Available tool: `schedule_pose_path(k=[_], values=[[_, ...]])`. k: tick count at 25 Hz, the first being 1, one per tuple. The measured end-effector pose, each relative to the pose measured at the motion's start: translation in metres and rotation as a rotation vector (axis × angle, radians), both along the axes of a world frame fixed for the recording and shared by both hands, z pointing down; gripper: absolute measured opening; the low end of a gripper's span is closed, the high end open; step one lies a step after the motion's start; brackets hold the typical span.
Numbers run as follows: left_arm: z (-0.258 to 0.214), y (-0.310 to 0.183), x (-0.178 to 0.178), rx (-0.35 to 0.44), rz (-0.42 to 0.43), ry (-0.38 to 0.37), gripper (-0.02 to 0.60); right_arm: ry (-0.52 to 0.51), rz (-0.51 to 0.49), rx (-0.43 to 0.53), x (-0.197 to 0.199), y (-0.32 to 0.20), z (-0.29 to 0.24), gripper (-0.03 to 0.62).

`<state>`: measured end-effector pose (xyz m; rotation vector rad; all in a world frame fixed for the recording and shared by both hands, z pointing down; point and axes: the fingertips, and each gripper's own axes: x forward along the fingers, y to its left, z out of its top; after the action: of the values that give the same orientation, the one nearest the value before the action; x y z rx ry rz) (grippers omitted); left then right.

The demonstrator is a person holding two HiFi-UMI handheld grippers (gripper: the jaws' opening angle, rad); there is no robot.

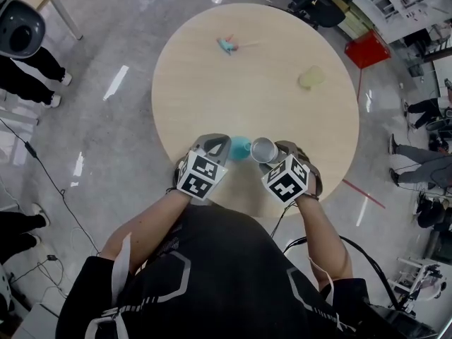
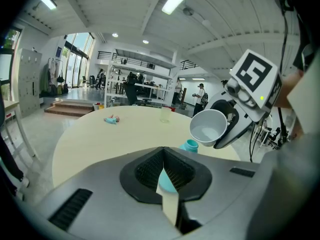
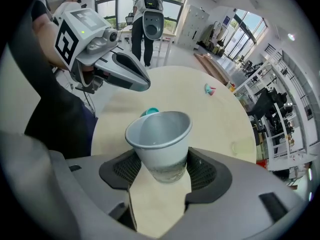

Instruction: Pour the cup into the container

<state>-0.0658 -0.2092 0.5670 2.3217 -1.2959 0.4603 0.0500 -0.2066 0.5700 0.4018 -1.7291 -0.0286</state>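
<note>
At the near edge of the round table (image 1: pixel 212 104), in the lower middle of the head view, the two grippers meet side by side. The left gripper (image 1: pixel 217 149) has its jaws closed in on a teal container (image 1: pixel 241 147); in its own view the teal body fills the narrow gap between the jaws and the round open mouth shows just beyond them. The right gripper (image 1: pixel 279 152) is clamped on a pale grey cup (image 3: pixel 160 141), one jaw on either side of its lower half. The cup leans over, its rim just beside the container's mouth and a little above it. A greyish printed band runs round the cup's base, too faint to read. Each gripper's cube carries black-and-white square markers. Toward the top of the table lies a small teal toy (image 1: pixel 227 44), and to the right stands a pale yellowish cup (image 1: pixel 311 78). A red bin (image 1: pixel 366 49) sits on the floor at upper right.
</note>
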Motion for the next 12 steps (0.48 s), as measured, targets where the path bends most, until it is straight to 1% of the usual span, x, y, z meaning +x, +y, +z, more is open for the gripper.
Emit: schedule_pose_path(k=[12], values=[[0.0028, -0.001, -0.0017, 0.0, 0.003, -0.001, 0.002, 0.035, -0.014, -0.01, -0.0003, -0.001, -0.0003, 0.287]])
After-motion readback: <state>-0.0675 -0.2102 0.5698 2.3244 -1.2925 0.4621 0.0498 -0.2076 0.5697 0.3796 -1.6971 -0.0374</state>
